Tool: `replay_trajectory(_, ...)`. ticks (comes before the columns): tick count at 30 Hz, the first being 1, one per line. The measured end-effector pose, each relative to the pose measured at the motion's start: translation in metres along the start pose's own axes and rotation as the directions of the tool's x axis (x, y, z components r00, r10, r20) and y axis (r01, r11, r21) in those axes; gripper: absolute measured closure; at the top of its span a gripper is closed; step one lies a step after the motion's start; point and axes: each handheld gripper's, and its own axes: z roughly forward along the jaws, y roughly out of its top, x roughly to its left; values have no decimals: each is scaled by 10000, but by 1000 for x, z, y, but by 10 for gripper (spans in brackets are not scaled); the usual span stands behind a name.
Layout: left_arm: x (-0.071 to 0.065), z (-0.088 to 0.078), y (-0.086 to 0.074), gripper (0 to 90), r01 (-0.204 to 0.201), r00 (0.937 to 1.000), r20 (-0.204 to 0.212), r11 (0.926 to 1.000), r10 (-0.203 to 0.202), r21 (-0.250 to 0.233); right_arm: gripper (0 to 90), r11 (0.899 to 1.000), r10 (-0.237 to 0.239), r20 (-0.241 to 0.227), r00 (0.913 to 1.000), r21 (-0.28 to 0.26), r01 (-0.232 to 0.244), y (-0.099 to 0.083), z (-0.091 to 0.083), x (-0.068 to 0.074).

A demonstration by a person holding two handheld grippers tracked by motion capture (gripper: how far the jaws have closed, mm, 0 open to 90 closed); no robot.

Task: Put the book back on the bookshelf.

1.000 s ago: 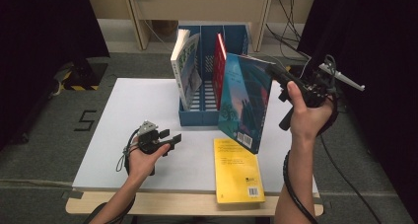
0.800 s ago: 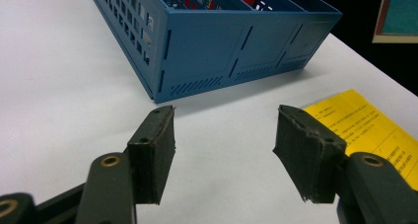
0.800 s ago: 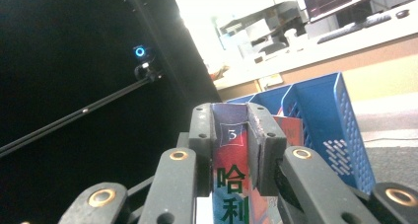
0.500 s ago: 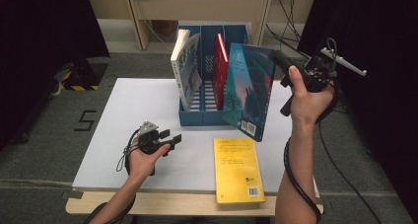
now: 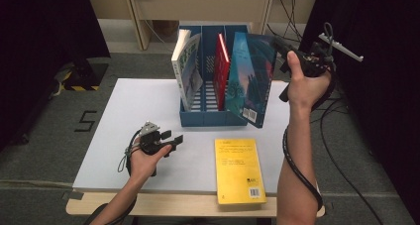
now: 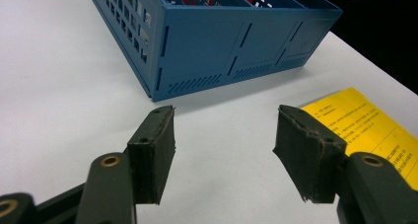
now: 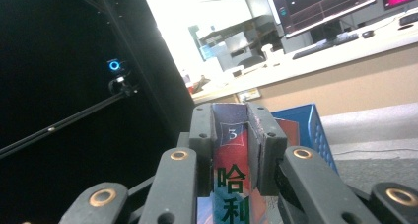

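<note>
My right gripper [image 5: 277, 41] is shut on the top corner of a teal-blue book [image 5: 250, 79] and holds it upright and a little tilted over the right end of the blue three-slot rack [image 5: 208, 118]. In the right gripper view the jaws [image 7: 231, 120] clamp the book's spine [image 7: 231, 184]. A white-green book [image 5: 187, 69] leans in the rack's left slot and a red book [image 5: 221, 69] stands in the middle one. My left gripper [image 5: 173, 137] rests open and empty on the table, jaws apart [image 6: 224, 145] and facing the rack [image 6: 222, 46].
A yellow book [image 5: 239, 168] lies flat near the table's front edge, right of the left gripper, and its corner [image 6: 365, 120] reaches behind the right jaw. The white table top [image 5: 124, 121] spreads left of the rack. Cables trail on the floor at the right.
My right gripper has carried the teal-blue book leftward and a little higher, closer over the rack. The left gripper has stayed put.
</note>
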Motion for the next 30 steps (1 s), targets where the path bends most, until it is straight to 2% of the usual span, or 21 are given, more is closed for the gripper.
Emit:
replay_trajectory(4,0,0,0,395,-7,10000,4,10000,7,-3,756,9998,-198,277,9994,-40,200,1,8,-1)
replay_trajectory(11,1,1,0,395,19,10000,25,10000,-19,-71,755,9996,-244,578,9980,-159,253,1,18,-2)
replay_trajectory(18,1,1,0,395,19,10000,24,10000,-19,-63,755,9973,-684,908,9935,-189,704,2,28,-1)
replay_trajectory(30,1,2,-1,394,32,10000,30,10000,-32,-68,755,9951,-938,1340,9865,-185,971,1,46,-2)
